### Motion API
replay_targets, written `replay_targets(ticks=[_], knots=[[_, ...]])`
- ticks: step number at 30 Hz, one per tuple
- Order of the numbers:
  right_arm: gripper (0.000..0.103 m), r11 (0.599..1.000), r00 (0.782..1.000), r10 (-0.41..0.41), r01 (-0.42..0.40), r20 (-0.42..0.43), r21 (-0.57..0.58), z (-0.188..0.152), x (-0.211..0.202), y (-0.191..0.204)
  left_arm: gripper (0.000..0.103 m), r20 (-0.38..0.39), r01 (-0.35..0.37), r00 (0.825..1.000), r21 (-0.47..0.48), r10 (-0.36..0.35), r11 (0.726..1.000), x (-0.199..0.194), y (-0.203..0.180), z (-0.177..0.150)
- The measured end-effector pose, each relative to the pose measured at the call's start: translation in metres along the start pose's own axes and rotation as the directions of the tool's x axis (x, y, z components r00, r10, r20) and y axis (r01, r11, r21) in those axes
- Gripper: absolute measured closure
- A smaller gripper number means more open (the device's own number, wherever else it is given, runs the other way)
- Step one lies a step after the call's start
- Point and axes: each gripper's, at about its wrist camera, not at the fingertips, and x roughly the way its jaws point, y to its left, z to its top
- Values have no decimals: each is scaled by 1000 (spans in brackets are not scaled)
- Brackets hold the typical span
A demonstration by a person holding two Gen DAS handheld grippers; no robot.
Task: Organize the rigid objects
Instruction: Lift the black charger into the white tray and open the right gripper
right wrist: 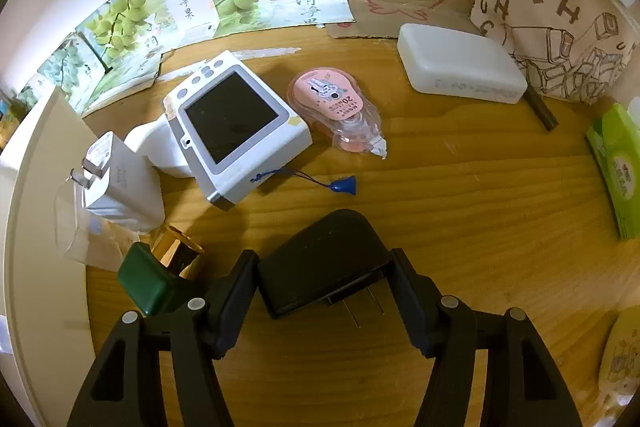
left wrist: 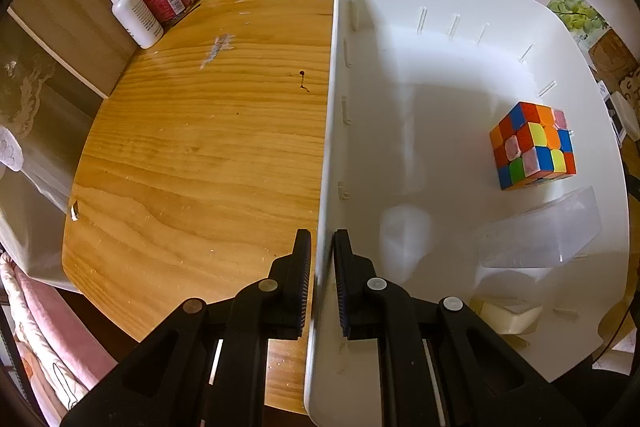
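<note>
Left gripper (left wrist: 322, 283) clamps bin wall (left wrist: 326, 147); right gripper (right wrist: 324, 303) spread around black charger (right wrist: 324, 263), not yet squeezing. Next: close, lift.

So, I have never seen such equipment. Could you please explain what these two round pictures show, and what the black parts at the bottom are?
A person holds one hand tool in each hand; each carries a wide-angle camera looking along its two jaws.

Left tool's view: the left gripper is shut on the wall of a white bin. Inside lie a colour cube and a clear box.

Right tool's view: the right gripper stands around a black plug adapter on the wooden table, jaws apart at its sides. Nearby lie a white screen device, a white charger, and a pink tape dispenser.
</note>
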Motion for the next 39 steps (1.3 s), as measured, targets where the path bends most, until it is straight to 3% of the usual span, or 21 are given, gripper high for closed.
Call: replay_targets(ticks=[12, 20, 29, 39], knots=[[37, 998, 997, 61, -60, 41, -10, -3, -12, -1, 91, 4, -12, 1000, -1, 12, 1000, -3, -1, -3], [37, 992, 981, 118, -110, 154, -59, -8, -49, 8, 91, 11, -17, 1000, 10, 17, 1000, -4, -2, -5], [38, 960, 918, 256, -203, 303, -194, -17, -104, 42, 91, 15, -23, 1000, 36, 22, 999, -4, -3, -6], [37, 882, 861, 409, -288, 302, -373, -36, -136, 90, 91, 16, -22, 1000, 49, 21, 999, -3, -4, -7]])
